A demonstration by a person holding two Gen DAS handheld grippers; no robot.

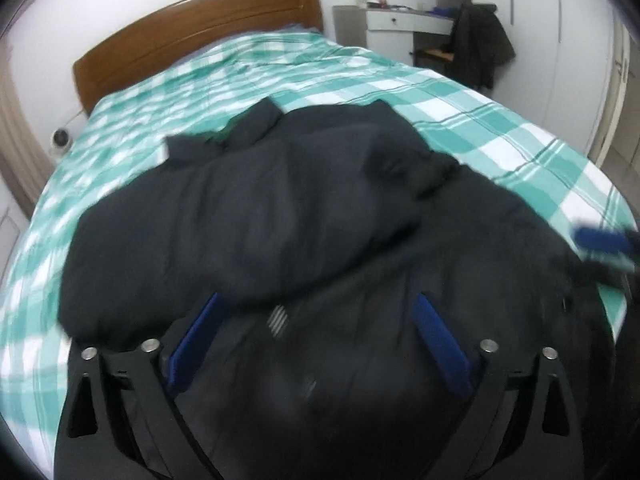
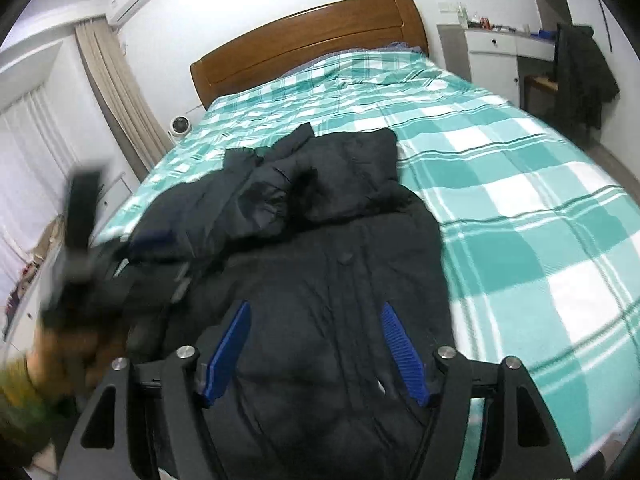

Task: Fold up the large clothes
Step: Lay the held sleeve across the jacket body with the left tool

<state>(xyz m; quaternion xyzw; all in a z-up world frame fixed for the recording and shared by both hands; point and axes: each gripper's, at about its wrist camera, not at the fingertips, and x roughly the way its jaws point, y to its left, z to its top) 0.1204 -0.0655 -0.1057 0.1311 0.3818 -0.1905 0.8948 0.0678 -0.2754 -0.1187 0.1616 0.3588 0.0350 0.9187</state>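
Where the checked green-and-white bedspread (image 2: 520, 208) covers the bed, a large black padded coat (image 2: 320, 264) lies spread along its left half, its collar end toward the wooden headboard (image 2: 308, 44) and one sleeve (image 1: 224, 216) folded across the body. In the left wrist view the coat (image 1: 280, 240) fills the lower frame, blurred by motion. The left gripper (image 1: 316, 312) hangs over the coat near the folded sleeve, its blue fingers (image 1: 440, 344) spread wide with only fabric behind them, holding nothing. The right gripper (image 2: 316, 320) hovers over the lower front of the coat, its blue fingers (image 2: 400, 344) likewise wide apart and empty. From the right wrist view the left gripper (image 2: 152, 236) appears as a dark blur at the coat's left edge. Beyond the bed stand a white desk (image 2: 496, 48) with small items on it, a dark garment (image 2: 580, 76) draped over a chair, a small white fan (image 2: 180, 126), and beige curtains (image 2: 116, 92).
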